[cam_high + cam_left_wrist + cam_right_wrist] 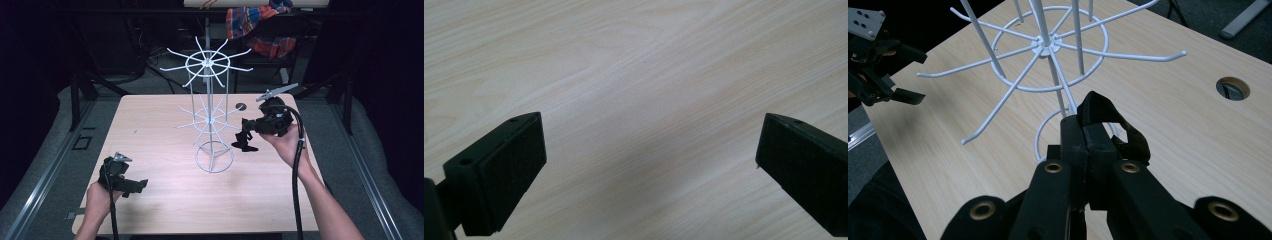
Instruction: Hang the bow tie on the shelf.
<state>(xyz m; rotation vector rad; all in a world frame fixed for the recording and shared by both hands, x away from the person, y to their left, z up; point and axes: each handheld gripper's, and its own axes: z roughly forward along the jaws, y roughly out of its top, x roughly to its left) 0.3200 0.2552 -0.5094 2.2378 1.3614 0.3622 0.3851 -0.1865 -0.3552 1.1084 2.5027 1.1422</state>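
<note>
A black strap is hanging from the right gripper beside the white wire rack.

The strap is being pinched between the closed jaws of the right gripper, just beside the rack and above the table. I judge the loop may be missing a thin hook, or pushing the light rack over. The left gripper is waiting far away, jaws wide apart and empty.

Black strap: one end hidden between the pinched jaws of the right gripper; its kind too unclear to tell. White wire rack: upper tier cut by the top edge in the right gripper view. Plaid cloth behind the rack: top cut off. Left gripper: body out of frame.
</note>
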